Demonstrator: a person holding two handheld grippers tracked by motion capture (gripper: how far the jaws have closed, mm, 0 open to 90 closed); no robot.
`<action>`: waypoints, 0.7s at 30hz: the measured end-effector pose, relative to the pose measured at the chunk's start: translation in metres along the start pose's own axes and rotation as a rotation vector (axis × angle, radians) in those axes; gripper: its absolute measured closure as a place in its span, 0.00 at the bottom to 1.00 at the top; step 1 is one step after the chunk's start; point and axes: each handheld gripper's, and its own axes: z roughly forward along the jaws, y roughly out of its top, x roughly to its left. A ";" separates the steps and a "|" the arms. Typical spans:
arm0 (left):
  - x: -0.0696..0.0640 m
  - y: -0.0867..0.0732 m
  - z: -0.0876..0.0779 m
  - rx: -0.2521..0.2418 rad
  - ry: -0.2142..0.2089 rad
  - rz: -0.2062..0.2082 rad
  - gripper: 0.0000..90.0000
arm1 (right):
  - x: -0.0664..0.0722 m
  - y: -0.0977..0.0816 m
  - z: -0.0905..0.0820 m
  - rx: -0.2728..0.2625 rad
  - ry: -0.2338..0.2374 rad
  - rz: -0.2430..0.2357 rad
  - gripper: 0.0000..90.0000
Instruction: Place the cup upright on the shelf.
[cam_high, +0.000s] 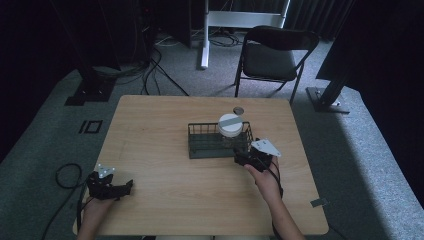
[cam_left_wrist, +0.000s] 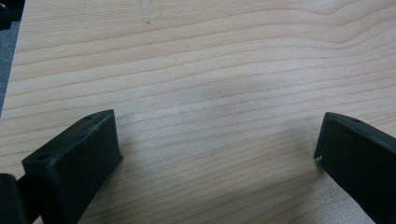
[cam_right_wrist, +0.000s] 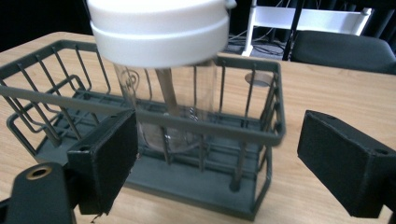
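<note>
A dark wire basket (cam_high: 212, 145) sits a little right of centre on the wooden worktop (cam_high: 165, 185), and everything else is placed against it. Inside the basket, at its right end, stands a clear jar (cam_right_wrist: 182, 116) with a wide white lid (cam_high: 230, 125); the lid rises above the basket's rim and carries a grey strip across its top. In the right gripper view the glass body shows through the bars, resting on the basket's floor. The right claw (cam_high: 246, 157) is at the basket's near right corner, held by the person's right hand (cam_high: 264, 177), with its grey plate on top. Its jaws are spread wide and released, gripping nothing: in the right gripper view (cam_right_wrist: 217, 163) one jaw lies in front of the basket's near wall and the other stands out past the basket's right end, so the corner sits between them; whether either jaw touches the wire cannot be told. The left claw (cam_high: 117, 190) is well away from the basket, toward the near left corner of the worktop, in the person's left hand (cam_high: 95, 207). In the left gripper view (cam_left_wrist: 217, 154) its jaws also stand wide apart, released, with bare wood between them. Beyond the basket, toward the far edge of the worktop, lies a small round grey disc (cam_high: 238, 110). A black folding chair (cam_high: 272, 55) stands on the floor past that edge.
</note>
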 end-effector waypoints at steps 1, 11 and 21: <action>0.000 0.000 0.000 0.000 0.000 0.000 0.00 | 0.000 0.000 0.000 0.000 0.000 0.000 0.14; 0.000 0.000 0.000 0.000 0.000 0.000 0.00 | -0.013 -0.016 -0.005 0.019 -0.025 0.030 0.14; 0.000 0.000 0.000 0.000 0.000 0.000 0.00 | -0.027 -0.037 -0.003 0.063 -0.060 0.053 0.14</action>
